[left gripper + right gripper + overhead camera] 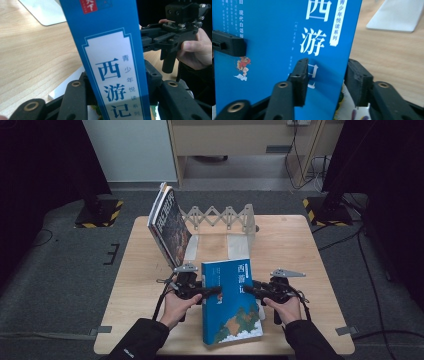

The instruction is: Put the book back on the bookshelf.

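**Two handheld grippers clamp a blue book from either side**

A person holds a blue book [231, 301] between two black grippers above a wooden table [135, 290]. The left gripper [212, 291] grips the book's left edge, one jaw on each face. The right gripper [248, 290] grips the opposite edge the same way. In the left gripper view, the book's spine [113, 75], with its white label, rises straight up between the jaws, and the other gripper shows beyond it. In the right gripper view, the blue cover [274, 42] sits between the jaws, one jaw pressed on its front. Beyond both grippers, a second book [168, 225] leans against an expanding rack [220, 216] at the table's far side.
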`<state>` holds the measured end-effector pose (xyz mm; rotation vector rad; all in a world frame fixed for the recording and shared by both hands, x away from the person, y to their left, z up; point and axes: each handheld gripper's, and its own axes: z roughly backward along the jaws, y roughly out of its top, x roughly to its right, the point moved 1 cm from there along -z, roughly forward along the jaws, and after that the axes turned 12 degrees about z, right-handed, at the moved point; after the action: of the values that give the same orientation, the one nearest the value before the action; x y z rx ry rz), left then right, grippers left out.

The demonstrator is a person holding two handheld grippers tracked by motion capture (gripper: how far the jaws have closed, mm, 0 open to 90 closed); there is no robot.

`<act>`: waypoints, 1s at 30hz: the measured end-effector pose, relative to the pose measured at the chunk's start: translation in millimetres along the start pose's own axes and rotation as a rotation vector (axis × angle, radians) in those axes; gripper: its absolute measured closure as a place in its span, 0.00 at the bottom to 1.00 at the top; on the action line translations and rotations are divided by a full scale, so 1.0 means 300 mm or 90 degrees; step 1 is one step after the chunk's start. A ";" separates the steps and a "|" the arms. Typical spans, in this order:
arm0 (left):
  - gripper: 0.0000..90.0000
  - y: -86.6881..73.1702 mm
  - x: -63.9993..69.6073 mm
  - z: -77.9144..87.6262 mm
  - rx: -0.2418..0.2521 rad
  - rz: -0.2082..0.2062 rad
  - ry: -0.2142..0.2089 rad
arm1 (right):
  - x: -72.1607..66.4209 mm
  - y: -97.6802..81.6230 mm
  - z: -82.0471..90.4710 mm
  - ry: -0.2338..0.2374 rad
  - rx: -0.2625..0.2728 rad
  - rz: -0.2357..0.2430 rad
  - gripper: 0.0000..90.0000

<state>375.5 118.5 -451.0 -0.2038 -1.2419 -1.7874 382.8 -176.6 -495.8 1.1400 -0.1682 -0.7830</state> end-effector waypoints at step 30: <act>0.65 0.012 0.000 -0.002 0.015 0.000 -0.017 | 0.011 -0.006 0.004 0.025 0.027 0.008 0.49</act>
<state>378.4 117.6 -448.9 -0.2152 -1.2805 -1.7740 383.9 -180.0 -497.6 1.1920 -0.1590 -0.7491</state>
